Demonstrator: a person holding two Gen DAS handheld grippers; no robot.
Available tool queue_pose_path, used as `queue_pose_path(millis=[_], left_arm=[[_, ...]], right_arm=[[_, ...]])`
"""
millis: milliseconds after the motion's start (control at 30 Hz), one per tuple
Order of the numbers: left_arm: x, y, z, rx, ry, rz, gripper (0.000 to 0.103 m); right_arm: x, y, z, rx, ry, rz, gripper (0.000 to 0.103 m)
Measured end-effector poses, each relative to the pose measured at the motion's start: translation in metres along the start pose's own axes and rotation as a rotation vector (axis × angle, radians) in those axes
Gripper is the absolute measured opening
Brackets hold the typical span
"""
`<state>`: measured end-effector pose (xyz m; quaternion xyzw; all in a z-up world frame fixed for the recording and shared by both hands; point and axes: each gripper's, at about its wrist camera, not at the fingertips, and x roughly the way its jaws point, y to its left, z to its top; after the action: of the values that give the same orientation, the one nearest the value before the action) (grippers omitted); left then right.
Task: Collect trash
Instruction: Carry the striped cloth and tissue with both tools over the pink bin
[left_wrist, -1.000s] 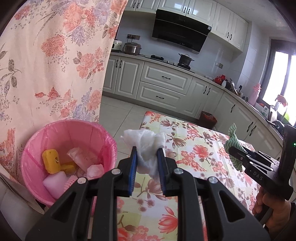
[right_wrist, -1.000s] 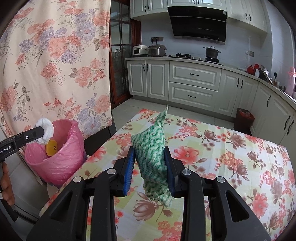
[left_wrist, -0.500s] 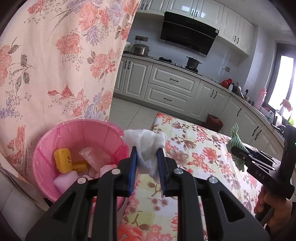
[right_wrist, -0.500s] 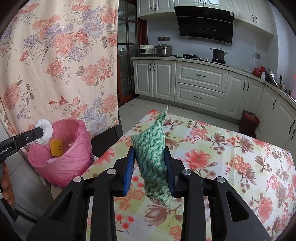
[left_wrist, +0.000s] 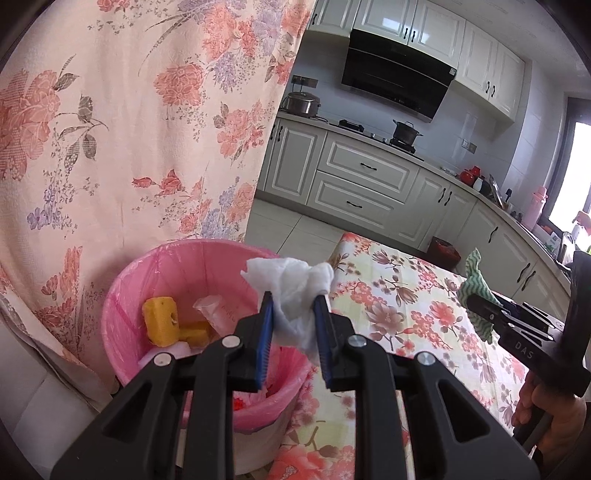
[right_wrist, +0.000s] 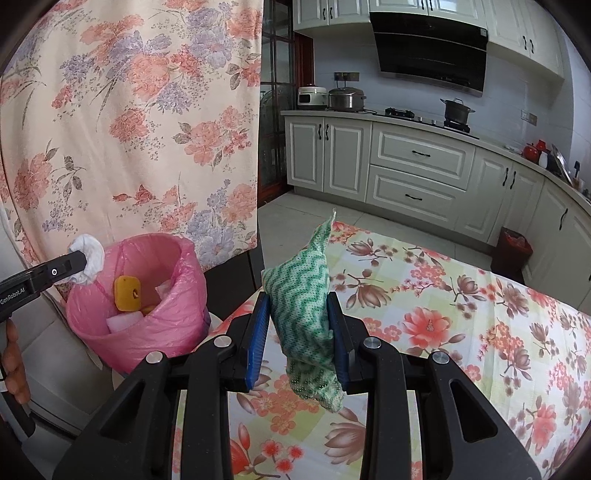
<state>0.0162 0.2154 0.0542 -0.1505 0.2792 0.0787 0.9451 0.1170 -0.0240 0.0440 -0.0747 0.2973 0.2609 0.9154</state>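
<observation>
My left gripper (left_wrist: 293, 301) is shut on a crumpled white tissue (left_wrist: 291, 284) and holds it over the near right rim of the pink-lined trash bin (left_wrist: 177, 266). The bin holds a yellow sponge (left_wrist: 160, 319) and other scraps. My right gripper (right_wrist: 297, 306) is shut on a green zigzag cloth (right_wrist: 303, 299) above the floral table's left edge. In the right wrist view the bin (right_wrist: 147, 332) stands left of the table, with the left gripper (right_wrist: 79, 264) and tissue (right_wrist: 90, 258) at its far left rim. The right gripper (left_wrist: 480, 306) with the cloth (left_wrist: 476, 284) shows at the right of the left wrist view.
A floral curtain (left_wrist: 129, 129) hangs directly behind the bin. The table with a floral cloth (right_wrist: 461, 325) stretches to the right. Kitchen cabinets (right_wrist: 413, 173) and a small red bin (right_wrist: 511, 247) stand beyond on a tiled floor.
My left gripper has moved left with the tissue, from over the table edge to over the bin's rim. My right gripper, still holding the cloth, has moved closer to the bin.
</observation>
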Motion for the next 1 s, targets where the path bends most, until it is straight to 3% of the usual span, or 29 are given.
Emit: queue_pose_path(millis=[433,1000], left_arm=[[-0.008,0.044,0.010,-0.027,-0.020,0.057,0.022],[-0.001,0.082,0.025,-0.036,-0.015,0.101,0.024]], right_arm=[[0.022,0.041,0.016,-0.035,0.014,0.069,0.030],[0.054,0.130,0.055,-0.135,0.012,0.192,0.031]])
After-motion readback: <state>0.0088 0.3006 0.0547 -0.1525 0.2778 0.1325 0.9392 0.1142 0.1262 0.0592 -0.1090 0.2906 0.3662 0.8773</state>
